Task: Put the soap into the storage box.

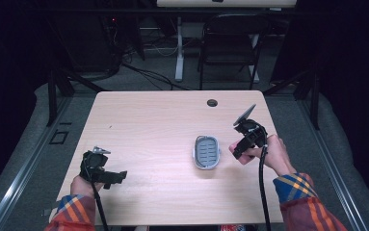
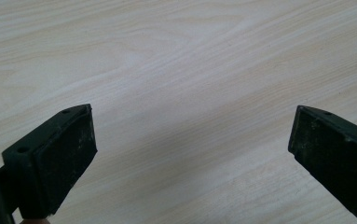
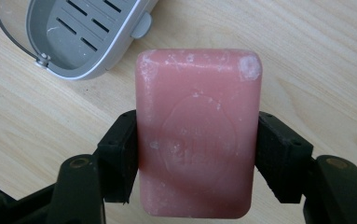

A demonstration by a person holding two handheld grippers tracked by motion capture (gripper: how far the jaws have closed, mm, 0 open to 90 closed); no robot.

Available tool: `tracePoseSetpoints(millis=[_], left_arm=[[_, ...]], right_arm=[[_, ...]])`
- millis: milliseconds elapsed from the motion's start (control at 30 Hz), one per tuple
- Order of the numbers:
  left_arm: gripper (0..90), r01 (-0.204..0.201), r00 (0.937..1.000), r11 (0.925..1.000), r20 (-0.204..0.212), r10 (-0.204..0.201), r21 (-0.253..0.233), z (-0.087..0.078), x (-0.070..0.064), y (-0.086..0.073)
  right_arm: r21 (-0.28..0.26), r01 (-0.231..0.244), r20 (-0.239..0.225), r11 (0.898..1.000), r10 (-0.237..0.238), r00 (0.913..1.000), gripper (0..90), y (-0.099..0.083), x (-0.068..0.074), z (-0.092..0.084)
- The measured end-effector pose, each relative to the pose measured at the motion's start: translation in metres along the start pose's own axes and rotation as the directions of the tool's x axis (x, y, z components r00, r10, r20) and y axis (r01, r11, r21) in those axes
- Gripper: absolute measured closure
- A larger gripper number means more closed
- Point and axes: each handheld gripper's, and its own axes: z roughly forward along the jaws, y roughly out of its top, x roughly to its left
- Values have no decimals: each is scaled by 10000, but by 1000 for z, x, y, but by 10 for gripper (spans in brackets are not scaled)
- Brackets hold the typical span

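A pink bar of soap (image 3: 197, 135) is clamped on its two long sides by my right gripper (image 3: 197, 156), above the wooden table. In the high view the right gripper (image 1: 236, 150) hovers just right of a grey slotted soap dish (image 1: 206, 152), with a bit of the pink soap (image 1: 231, 149) at its tip. The soap dish (image 3: 80, 32) lies empty at the upper left of the right gripper view. My left gripper (image 1: 119, 177) rests near the table's front left; its jaws stand wide apart over bare wood (image 2: 192, 140) with nothing between them.
The light wooden table (image 1: 163, 120) has a round cable hole (image 1: 212, 102) near its far edge. Beyond the table stand a dark folding chair (image 1: 230, 45) and a white table leg (image 1: 179, 48), with cables on the floor.
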Motion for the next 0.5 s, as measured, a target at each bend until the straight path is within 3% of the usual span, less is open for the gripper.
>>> tracePoseSetpoints(millis=[500], left_arm=[[8, 1, 10000, 10000, 35, -1, 17, 1, 0, 0]], right_arm=[[-31, 89, -128, 10000, -89, 9999, 369, 7, 4, 0]])
